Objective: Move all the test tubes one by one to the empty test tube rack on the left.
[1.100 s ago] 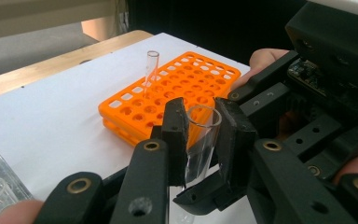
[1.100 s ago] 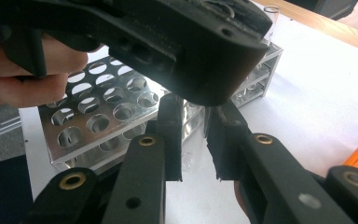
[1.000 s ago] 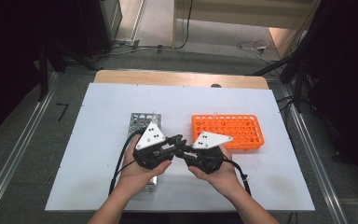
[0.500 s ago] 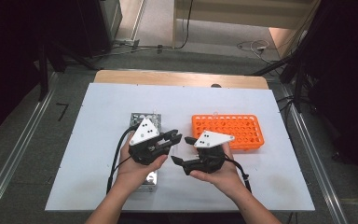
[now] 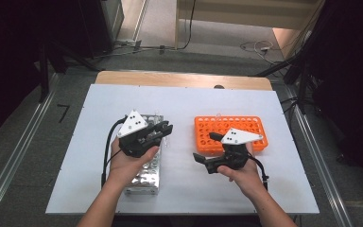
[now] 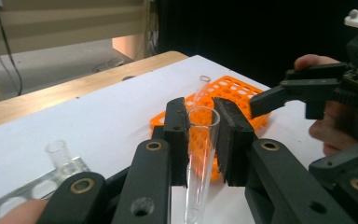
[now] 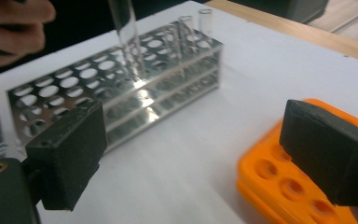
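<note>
A: Glass test tube (image 6: 199,154) first. Where is it?

B: Upright between the two pads of the left tongs (image 6: 200,122), pinched just under its open rim, its lower end hanging free. In the right gripper view the same tube (image 7: 128,37) hangs over the metal rack (image 7: 98,88), its tip close above the rack's top holes.

A: And the left tongs themselves?

B: Closed onto the tube. In the high view they (image 5: 163,130) sit above the far end of the metal rack (image 5: 144,177) on the white table (image 5: 189,101).

A: Right tongs?

B: Wide open (image 7: 191,149), holding nothing, by the near edge of the orange rack (image 5: 229,130). One tube (image 6: 200,88) stands tilted in the orange rack; two more (image 7: 193,23) stand at the metal rack's end.
</note>
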Demonstrator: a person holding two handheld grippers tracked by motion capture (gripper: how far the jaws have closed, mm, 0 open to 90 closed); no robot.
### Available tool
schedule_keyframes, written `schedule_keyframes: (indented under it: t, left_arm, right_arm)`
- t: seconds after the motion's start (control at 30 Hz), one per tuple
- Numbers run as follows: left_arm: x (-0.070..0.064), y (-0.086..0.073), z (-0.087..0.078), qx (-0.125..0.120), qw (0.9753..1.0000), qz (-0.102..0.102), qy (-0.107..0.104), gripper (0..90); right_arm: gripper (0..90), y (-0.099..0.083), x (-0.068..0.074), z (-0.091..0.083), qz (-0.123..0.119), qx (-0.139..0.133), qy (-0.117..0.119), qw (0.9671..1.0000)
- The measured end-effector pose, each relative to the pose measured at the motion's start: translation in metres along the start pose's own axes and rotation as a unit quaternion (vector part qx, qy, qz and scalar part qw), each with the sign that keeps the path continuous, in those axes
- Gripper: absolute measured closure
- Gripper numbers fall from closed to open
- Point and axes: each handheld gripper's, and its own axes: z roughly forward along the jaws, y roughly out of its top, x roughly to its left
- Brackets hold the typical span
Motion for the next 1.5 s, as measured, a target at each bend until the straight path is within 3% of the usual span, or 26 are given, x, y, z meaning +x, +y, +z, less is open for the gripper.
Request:
schedule_keyframes:
  t: [0.27,0.5,0.83,1.5]
  left_arm:
    - [0.019,0.0,-0.003,-0.006,0.9996,-0.01,0.024,76.0]
    - [0.027,-0.005,0.001,-0.002,0.9991,-0.012,0.042,76.0]
    - [0.034,-0.012,0.004,0.006,0.9982,-0.015,0.057,76.0]
    - [0.038,-0.027,0.014,0.035,0.9971,-0.023,0.063,76.0]
  right_arm:
    - [4.0,-0.009,-0.021,-0.015,0.024,-0.003,-0.026,0.9994]
    - [3.3,-0.014,-0.034,-0.023,0.035,-0.002,-0.048,0.9982]
    - [3.1,-0.017,-0.047,-0.031,0.046,-0.01,-0.059,0.9971]
    - [1.6,-0.019,-0.051,-0.032,0.045,-0.007,-0.049,0.9978]
